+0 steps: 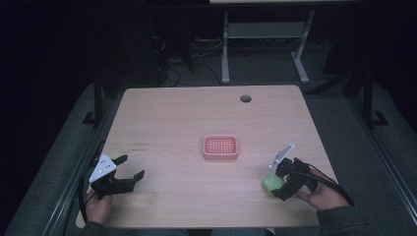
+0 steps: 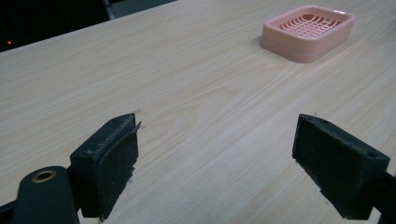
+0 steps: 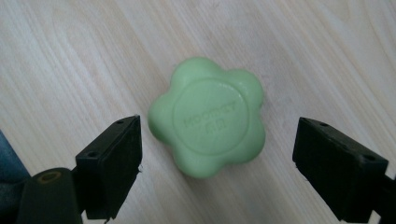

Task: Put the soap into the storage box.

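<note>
Wooden table (image 1: pixel 187 118): right gripper (image 3: pixel 217 154) fingers wide around green soap (image 3: pixel 208 115) (untouched); left gripper (image 2: pixel 217 163) wide.

Light wooden table (image 1: pixel 187 113), grey carpet floor (image 1: pixel 339 105), white desk frame (image 1: pixel 265 34), dim room

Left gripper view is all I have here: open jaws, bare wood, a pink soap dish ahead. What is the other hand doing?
Observer: The right gripper hovers over a green soap, jaws open on either side of it.
Operator: Is the soap gripped?
Observer: No, there are gaps on both sides; it lies flat on the table.
Operator: Anything in the soap dish?
Observer: From above, the soap dish looks empty, mid-table.
</note>
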The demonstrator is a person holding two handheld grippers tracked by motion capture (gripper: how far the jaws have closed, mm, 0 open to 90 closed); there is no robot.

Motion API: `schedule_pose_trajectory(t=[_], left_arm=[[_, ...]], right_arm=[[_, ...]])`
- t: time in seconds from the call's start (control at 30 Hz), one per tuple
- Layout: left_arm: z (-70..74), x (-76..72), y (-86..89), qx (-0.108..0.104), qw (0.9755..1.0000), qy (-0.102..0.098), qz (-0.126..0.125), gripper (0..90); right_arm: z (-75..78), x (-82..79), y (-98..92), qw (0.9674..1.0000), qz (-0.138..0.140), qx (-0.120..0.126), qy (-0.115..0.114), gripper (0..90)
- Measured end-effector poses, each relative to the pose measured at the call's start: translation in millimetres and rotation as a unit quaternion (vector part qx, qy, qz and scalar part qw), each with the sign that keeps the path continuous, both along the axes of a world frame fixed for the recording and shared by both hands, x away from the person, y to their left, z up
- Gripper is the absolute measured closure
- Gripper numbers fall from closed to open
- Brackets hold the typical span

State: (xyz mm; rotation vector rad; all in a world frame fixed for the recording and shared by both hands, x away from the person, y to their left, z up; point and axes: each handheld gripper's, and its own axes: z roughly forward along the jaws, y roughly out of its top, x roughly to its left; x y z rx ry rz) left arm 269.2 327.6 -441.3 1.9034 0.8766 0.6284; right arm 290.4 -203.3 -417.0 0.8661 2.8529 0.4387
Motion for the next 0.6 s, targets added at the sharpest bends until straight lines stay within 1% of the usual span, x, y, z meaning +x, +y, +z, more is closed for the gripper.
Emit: schedule_pose_trajectory(t=[0.07,0.13,0.17,0.2,0.23,0.27,0.33,0.37,0.4,0.47,0.6], left_arm=[[0.4,0.0,0.0,0.001,1.0,-0.001,-0.002,14.1],[0.6,-0.4,-0.8,0.001,1.0,-0.001,-0.001,14.1],[0.6,-0.4,-1.0,0.0,1.0,-0.002,-0.002,14.2],[0.6,-0.4,-1.1,0.0,1.0,-0.002,-0.002,14.2],[0.7,-0.3,-1.1,0.001,1.0,-0.002,-0.002,14.1],[0.7,-0.4,-1.0,0.001,1.0,-0.002,-0.001,14.1],[1.0,-1.0,-0.9,-0.003,1.0,-0.002,0.001,14.1],[1.3,-1.2,-0.8,-0.004,1.0,-0.003,0.001,14.1],[1.5,-1.3,-0.8,-0.003,1.0,-0.003,0.0,14.2],[1.5,-1.3,-0.9,-0.001,1.0,-0.004,-0.001,14.1],[1.6,-1.2,-1.0,0.0,1.0,-0.004,-0.002,14.2]], right_arm=[[-1.9,2.6,4.1,1.0,0.001,-0.002,0.007,14.9],[-3.0,3.6,5.4,1.0,0.004,-0.007,0.005,14.4],[-4.8,5.2,7.6,0.9999,0.006,-0.008,0.013,14.4],[-4.8,5.2,7.6,0.9999,0.006,-0.008,0.013,14.4],[-5.9,5.8,8.6,0.9998,0.005,-0.01,0.018,14.4],[-7.5,6.8,9.1,0.9998,0.006,-0.013,0.016,14.5],[-10.9,7.4,10.4,0.9998,0.0,-0.011,0.018,14.4],[-12.8,7.2,11.5,0.9997,-0.002,-0.007,0.025,14.4],[-16.8,7.5,13.4,0.9996,0.001,-0.015,0.022,14.5],[-18.3,7.4,14.5,0.9995,0.001,-0.015,0.027,14.4],[-21.4,8.6,17.3,0.9992,0.005,-0.029,0.027,15.2]])
